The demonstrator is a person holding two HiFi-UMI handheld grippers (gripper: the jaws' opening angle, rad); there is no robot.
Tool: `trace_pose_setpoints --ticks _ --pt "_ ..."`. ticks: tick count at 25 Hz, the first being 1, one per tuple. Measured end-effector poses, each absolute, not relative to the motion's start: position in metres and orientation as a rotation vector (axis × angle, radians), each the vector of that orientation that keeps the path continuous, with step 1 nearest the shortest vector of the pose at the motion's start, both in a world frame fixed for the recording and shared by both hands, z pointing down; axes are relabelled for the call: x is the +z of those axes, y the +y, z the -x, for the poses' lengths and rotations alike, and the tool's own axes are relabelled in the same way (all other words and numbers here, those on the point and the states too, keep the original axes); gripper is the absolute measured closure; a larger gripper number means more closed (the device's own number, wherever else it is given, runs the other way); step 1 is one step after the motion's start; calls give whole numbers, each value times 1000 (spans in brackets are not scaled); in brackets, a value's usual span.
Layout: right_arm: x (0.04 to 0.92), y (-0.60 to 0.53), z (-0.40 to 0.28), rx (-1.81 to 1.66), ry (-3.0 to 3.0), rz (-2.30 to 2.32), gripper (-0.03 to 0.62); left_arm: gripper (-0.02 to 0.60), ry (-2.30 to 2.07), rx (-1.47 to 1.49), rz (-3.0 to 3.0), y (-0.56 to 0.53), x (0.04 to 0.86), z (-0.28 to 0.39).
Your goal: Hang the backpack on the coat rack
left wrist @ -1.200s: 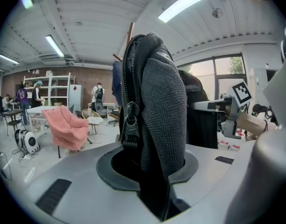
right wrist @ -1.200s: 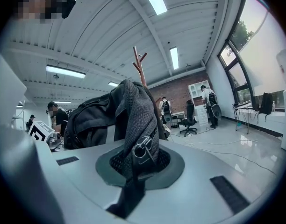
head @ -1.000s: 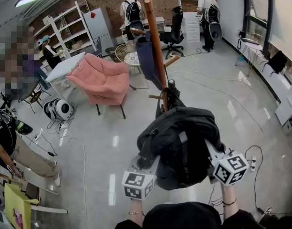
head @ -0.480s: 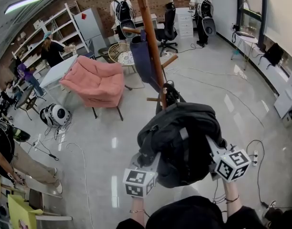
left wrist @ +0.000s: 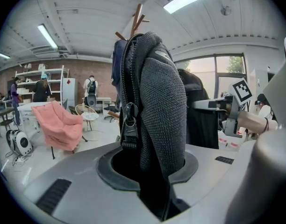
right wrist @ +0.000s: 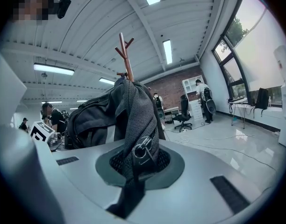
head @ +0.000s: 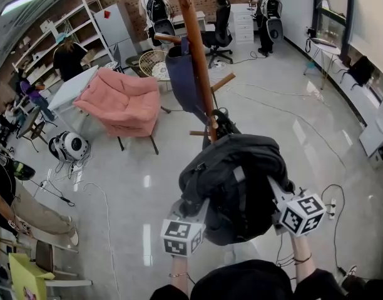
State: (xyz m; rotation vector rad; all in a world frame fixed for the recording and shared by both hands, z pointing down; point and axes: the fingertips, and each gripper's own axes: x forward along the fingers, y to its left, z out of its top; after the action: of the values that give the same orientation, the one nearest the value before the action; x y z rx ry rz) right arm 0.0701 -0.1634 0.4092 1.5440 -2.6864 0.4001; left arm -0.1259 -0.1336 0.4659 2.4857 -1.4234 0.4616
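The black backpack [head: 232, 186] was held clear of the floor [head: 291, 136] between the two grippers, near the person and just on the near side of the wooden coat rack [head: 194, 55]. Its far top edge lay close against the lower part of the rack's pole, beside a short lower peg [head: 199, 132]. Contact with the pole could not be confirmed. No strap rested on any peg.

The left gripper [left wrist: 154, 171] was clamped on the backpack's left side. Its fingers [left wrist: 77, 190] stood partly apart, with a thick fold of grey woven fabric pressed between them. A zipper pull [left wrist: 129, 120] hung just left of that fold.

The right gripper [right wrist: 133, 171] was clamped on the backpack's right side. Its fingers [right wrist: 218, 171] were almost together on a thin fold of fabric, and a ringed zipper pull [right wrist: 142, 149] lay on that fold.

In the head view, each gripper's marker cube projected from under the backpack toward the person, the left cube [head: 181, 237] at the near left and the right cube [head: 302, 213] at the near right.

A navy garment [head: 182, 80] hung from an upper peg on the rack's left side. A pink armchair [head: 122, 102] stood on the floor to the far left of the rack, well apart from it.
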Motion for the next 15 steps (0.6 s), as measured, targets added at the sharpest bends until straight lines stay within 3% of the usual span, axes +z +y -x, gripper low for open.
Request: trace_pose_setpoints --ticks 15 --pt "440 -234 -76 489 -2715 -1403 566 457 -1477 512 -2373 -191 496 117"
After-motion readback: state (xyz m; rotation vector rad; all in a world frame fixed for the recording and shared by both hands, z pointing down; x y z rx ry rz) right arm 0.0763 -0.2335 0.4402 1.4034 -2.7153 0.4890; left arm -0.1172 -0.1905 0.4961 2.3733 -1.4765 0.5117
